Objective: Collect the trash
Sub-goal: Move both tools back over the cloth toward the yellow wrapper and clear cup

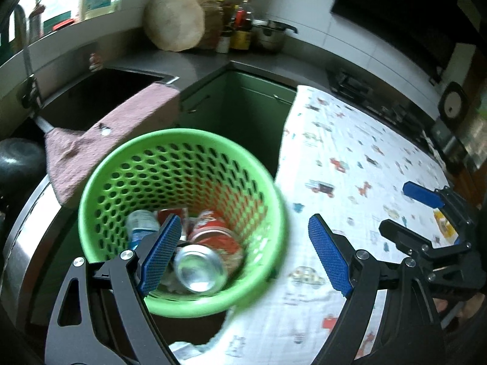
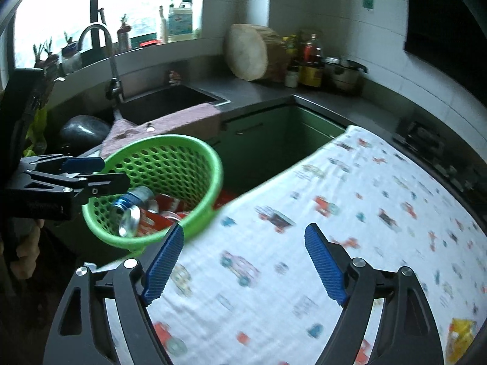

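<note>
Green basket (image 1: pixel 182 213), centre-left of the frame, already holds cans (image 1: pixel 201 267). Both the left gripper (image 1: pixel 243 255) and right gripper (image 2: pixel 243 261) gape wide, empty (nothing between pads); next, reach the yellow scrap (image 2: pixel 461 337), lower right, squarely.

Printed cloth (image 2: pixel 304 243) w/ yellow wrapper (image 2: pixel 461 336)

Perforated green plastic basket (image 1: pixel 194 149), shiny metal can (image 1: pixel 199 269), printed cloth (image 1: pixel 359 164), seemingly towelling rag (image 1: pixel 121 127)
</note>
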`<state>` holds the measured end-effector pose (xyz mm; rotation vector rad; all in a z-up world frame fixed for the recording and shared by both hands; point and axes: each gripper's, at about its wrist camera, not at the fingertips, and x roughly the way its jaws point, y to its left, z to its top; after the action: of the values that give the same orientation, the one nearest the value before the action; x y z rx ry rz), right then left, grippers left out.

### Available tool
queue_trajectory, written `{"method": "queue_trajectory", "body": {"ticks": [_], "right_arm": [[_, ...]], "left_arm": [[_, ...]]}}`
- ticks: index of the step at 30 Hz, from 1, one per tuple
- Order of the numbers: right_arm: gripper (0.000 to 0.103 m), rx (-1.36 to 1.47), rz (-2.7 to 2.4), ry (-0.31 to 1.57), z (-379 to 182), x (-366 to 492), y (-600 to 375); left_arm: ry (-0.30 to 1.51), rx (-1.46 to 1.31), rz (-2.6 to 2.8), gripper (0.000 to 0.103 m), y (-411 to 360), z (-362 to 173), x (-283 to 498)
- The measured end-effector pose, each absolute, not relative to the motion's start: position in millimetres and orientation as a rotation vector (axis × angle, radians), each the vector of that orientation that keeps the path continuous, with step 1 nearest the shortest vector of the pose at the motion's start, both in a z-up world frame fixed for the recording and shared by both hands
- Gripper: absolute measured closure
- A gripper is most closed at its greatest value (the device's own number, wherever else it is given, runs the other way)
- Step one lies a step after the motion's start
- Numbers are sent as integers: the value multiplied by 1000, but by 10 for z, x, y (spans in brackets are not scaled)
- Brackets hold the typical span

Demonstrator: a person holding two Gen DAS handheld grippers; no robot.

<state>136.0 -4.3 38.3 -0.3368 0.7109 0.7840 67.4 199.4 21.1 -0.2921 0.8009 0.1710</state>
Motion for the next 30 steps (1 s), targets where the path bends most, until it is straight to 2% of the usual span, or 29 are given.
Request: {"method": "queue_trajectory", "body": {"ticks": [30], "right_arm": [[18, -274, 387, 747, 402, 1221, -2660]], "left_arm": [[853, -107, -139, 17, -263, 441, 1191]]}}
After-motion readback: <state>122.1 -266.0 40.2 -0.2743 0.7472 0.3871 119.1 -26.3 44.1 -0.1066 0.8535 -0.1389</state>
